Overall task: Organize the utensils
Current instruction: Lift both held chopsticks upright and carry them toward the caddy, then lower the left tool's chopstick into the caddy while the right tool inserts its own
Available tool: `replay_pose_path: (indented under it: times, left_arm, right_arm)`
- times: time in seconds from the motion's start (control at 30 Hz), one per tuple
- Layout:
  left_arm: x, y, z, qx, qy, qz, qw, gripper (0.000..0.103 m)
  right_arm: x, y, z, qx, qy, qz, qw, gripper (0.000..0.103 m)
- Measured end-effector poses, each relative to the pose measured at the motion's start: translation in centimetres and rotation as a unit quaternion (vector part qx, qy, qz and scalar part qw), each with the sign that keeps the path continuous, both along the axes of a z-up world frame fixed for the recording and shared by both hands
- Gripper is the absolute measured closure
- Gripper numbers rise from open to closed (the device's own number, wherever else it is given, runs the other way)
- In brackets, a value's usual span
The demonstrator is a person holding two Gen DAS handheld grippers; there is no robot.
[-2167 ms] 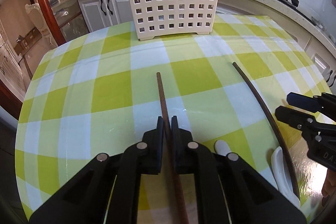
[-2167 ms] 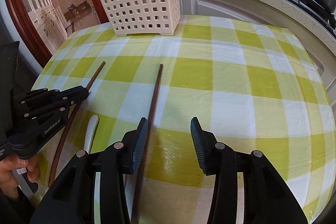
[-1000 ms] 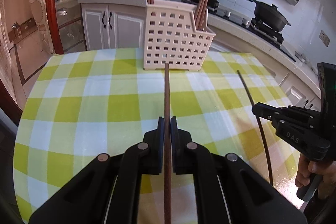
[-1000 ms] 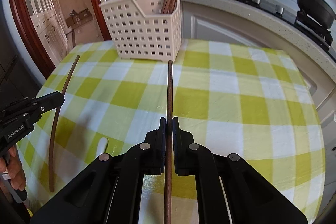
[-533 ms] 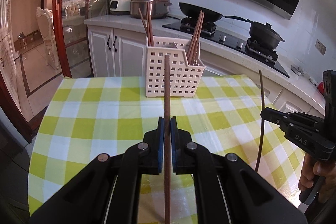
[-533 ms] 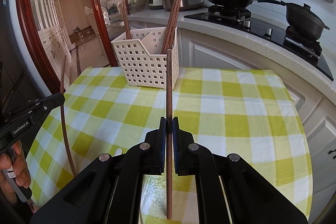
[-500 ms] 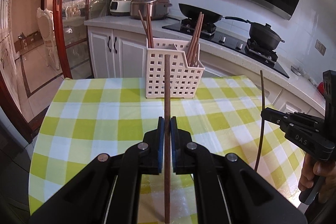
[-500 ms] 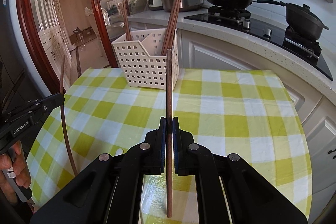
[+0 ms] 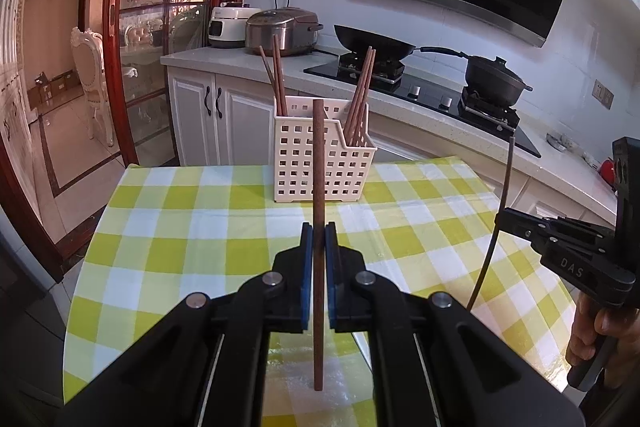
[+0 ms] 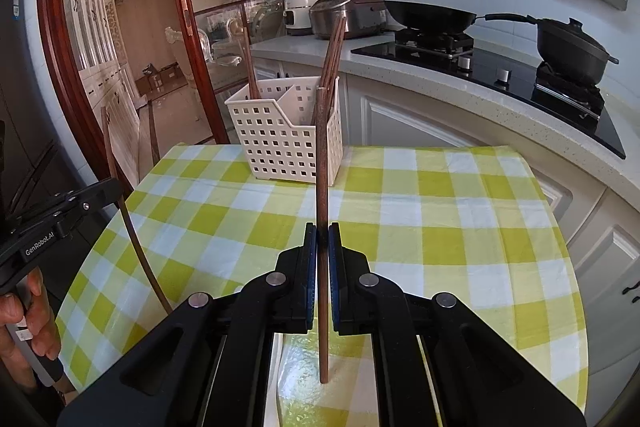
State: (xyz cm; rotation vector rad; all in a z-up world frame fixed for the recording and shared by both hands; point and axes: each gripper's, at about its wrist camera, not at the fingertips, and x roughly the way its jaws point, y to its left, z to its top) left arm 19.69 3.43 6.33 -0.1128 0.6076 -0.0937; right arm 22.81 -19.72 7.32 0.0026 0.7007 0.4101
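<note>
In the left wrist view, the left claw [image 9: 319, 239] is clamped on a brown chopstick [image 9: 318, 187] that stands upright between its blue pads, its lower end hanging clear above the table [image 9: 180, 227] with the yellow-and-white checked cloth. Beyond it, at the far edge of the table, stands a white perforated utensil basket [image 9: 324, 163] with more chopsticks leaning in its left and right compartments. At the right edge of this view the right claw [image 9: 502, 217] is closed on a second dark chopstick [image 9: 500, 223], also upright, with a hand [image 9: 596, 331] on the grip below. In the right wrist view, the right claw [image 10: 322, 239] is clamped on its chopstick [image 10: 322, 187], which rises in front of the right end of the utensil basket [image 10: 280, 143]; its lower tip hangs above the table [image 10: 440, 227]. At the left of this view the left claw [image 10: 116, 189] holds its chopstick [image 10: 128, 219] upright, held off the table, with a hand [image 10: 28, 319] under it. A rice cooker [image 10: 346, 13] and a black frying pan [image 10: 430, 15] sit on the kitchen counter behind.
</note>
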Motion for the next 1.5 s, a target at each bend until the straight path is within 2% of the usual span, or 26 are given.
replay_pose_path:
  times: [0.37, 0.57, 0.7, 0.97, 1.13, 1.3, 1.5]
  left_arm:
    - [-0.1, -0.1, 0.9, 0.004, -0.009, -0.008, 0.9999, 0.097]
    - [1.8, 0.8, 2.4, -0.016, -0.013, -0.026, 0.9994, 0.097]
    - [3.6, 1.4, 4.8, -0.019, -0.024, -0.036, 0.9989, 0.097]
    - [9.1, 2.4, 12.1, -0.003, -0.066, -0.035, 0.9972, 0.097]
    - [12.6, 2.1, 15.9, 0.008, -0.090, -0.033, 0.9954, 0.097]
    - [16.6, 1.7, 17.5, 0.021, -0.101, -0.020, 0.9944, 0.097]
    - [20.4, 1.6, 16.9, 0.017, -0.102, -0.009, 0.9946, 0.097]
  right_arm:
    - [-0.1, -0.2, 0.4, 0.005, -0.001, 0.002, 1.000, 0.097]
    - [1.5, 0.1, 1.7, 0.005, -0.007, 0.006, 1.000, 0.097]
    - [3.3, 0.7, 3.9, 0.004, -0.021, 0.015, 1.000, 0.097]
    - [9.1, 2.8, 10.4, -0.004, -0.059, 0.026, 0.998, 0.097]
    - [12.3, 4.4, 13.1, -0.010, -0.077, 0.024, 0.997, 0.097]
    - [15.0, 5.6, 13.9, -0.002, -0.078, 0.022, 0.997, 0.097]
    - [17.9, 6.8, 13.1, -0.002, -0.070, 0.019, 0.997, 0.097]
